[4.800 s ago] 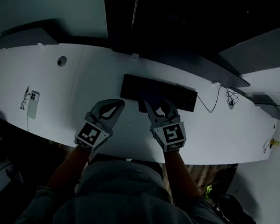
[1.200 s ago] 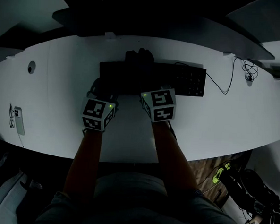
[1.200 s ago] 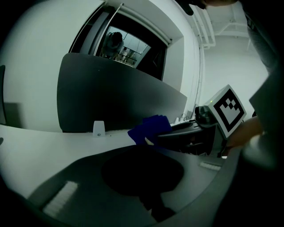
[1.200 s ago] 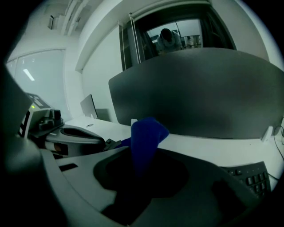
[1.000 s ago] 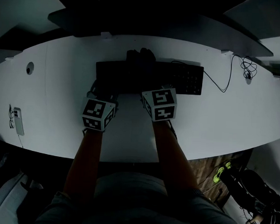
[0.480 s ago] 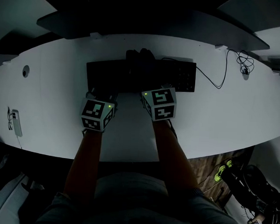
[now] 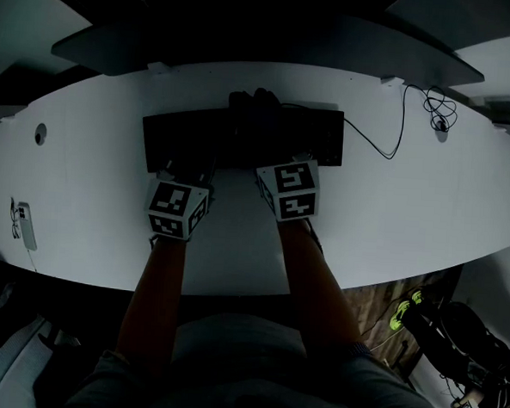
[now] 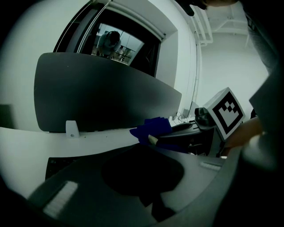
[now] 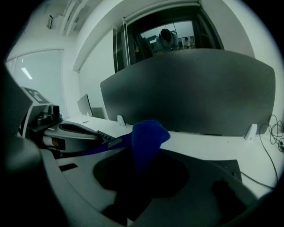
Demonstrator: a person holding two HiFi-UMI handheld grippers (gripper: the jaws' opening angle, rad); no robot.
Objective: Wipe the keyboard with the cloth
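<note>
A black keyboard (image 7: 181, 138) lies across the white desk (image 7: 85, 171). A dark blue cloth (image 7: 254, 106) rests on the keyboard's far edge, near its middle. My right gripper (image 7: 268, 135) reaches over the keys and is shut on the cloth (image 9: 148, 133), which bunches up between its jaws. My left gripper (image 7: 187, 167) hovers over the keyboard's near left part, jaws together with nothing seen in them. The left gripper view shows the cloth (image 8: 151, 128) at the tip of the right gripper (image 8: 153, 139), and keys (image 8: 57, 164) low on the left.
A dark divider panel (image 7: 248, 43) runs along the desk's far side. The keyboard's cable leads right to a coil (image 7: 433, 111). A phone (image 7: 19, 225) lies far left, near a round cable hole (image 7: 40, 132). The person's arms and lap fill the near edge.
Over the last second the cloth and both grippers have travelled rightward along the keyboard, from its left third to about its middle. The right gripper has kept its hold on the cloth.
</note>
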